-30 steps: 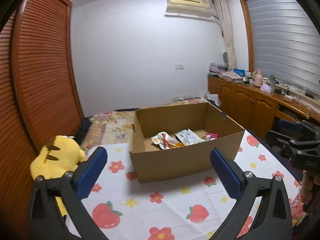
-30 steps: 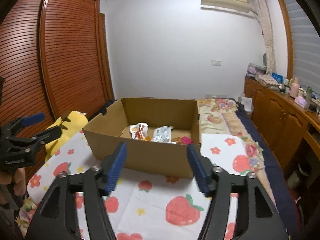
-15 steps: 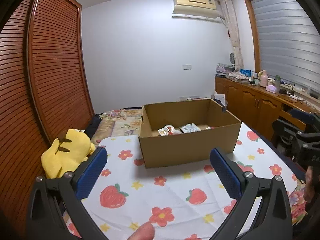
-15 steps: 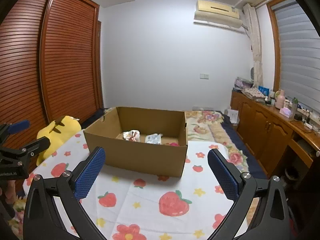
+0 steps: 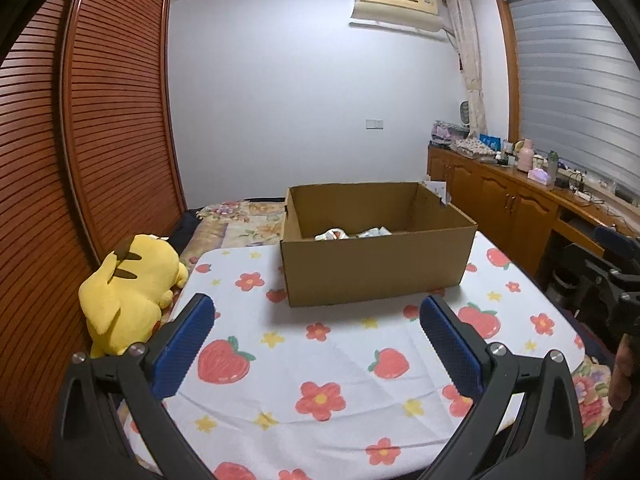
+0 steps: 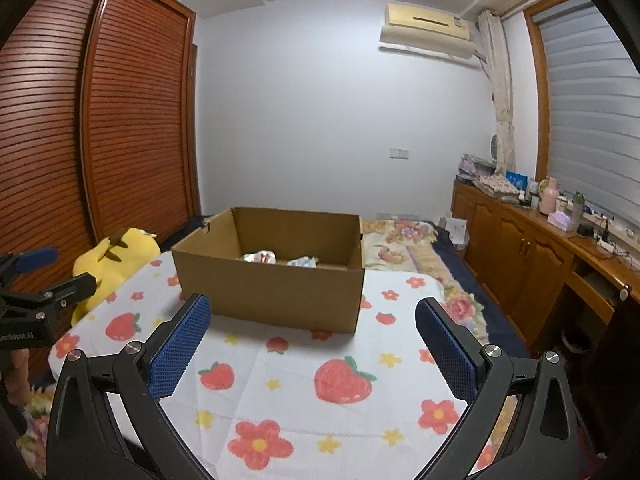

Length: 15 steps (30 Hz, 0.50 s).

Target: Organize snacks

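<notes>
White tablecloth printed with red strawberries and flowers (image 5: 340, 364), spread across the lower half of both views; no loose packet shows on it. Open brown cardboard box (image 5: 374, 268), centre of frame, standing on the cloth toward its far edge; it reads smaller and farther off than a second ago, and its floor is now mostly hidden behind the near wall. Yellow plush toy with black-tipped ears (image 5: 128, 292), left of frame, lying against the cloth's left edge beside the brown louvred wardrobe doors (image 5: 116, 120). Snack packets, crinkled white and silver wrappers (image 6: 260, 257), only their tops visible above the box's near wall, lying on the box floor at centre. Left gripper with blue ribbed pads (image 5: 316, 334), bottom of frame, jaws wide apart, nothing between them. Right gripper of the same make (image 6: 313, 334), bottom of frame, jaws spread to their widest, whereas a second ago they stood narrower and close against the box; nothing between them. Judgement: both grippers have drawn back empty from the box with the snacks inside, which suggests the organising is done or very nearly so.
</notes>
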Available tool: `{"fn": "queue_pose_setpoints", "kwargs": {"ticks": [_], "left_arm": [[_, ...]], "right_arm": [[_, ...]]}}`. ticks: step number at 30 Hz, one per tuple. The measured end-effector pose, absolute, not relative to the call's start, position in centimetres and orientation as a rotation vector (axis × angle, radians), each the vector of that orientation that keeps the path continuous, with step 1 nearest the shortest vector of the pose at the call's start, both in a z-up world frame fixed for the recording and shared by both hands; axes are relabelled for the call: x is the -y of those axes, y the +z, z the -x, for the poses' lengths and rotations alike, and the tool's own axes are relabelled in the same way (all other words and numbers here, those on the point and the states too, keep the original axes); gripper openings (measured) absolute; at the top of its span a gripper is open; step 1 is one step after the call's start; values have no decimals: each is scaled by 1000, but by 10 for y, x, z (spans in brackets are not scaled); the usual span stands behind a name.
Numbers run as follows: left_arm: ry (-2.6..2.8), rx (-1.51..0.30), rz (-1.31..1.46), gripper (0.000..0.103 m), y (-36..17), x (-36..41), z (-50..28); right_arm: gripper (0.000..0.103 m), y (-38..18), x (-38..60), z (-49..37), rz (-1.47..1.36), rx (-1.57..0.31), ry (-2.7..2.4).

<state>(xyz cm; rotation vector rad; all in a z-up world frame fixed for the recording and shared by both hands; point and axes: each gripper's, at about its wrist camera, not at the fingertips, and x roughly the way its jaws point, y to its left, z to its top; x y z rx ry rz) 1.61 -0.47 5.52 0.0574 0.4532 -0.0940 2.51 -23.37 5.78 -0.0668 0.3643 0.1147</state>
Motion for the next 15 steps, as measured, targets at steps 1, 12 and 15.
{"fn": "queue_pose_setpoints", "kwargs": {"ticks": [1, 12, 15], "left_arm": [[-91, -456, -59, 103, 54, 4, -15], [-74, -487, -40, 103, 26, -3, -27], [-65, -493, -38, 103, 21, -4, -30]], "right_arm": [[103, 56, 234, -24, 64, -367, 113], [103, 41, 240, -23, 54, -367, 94], [103, 34, 243, -28, 36, -383, 95]]}}
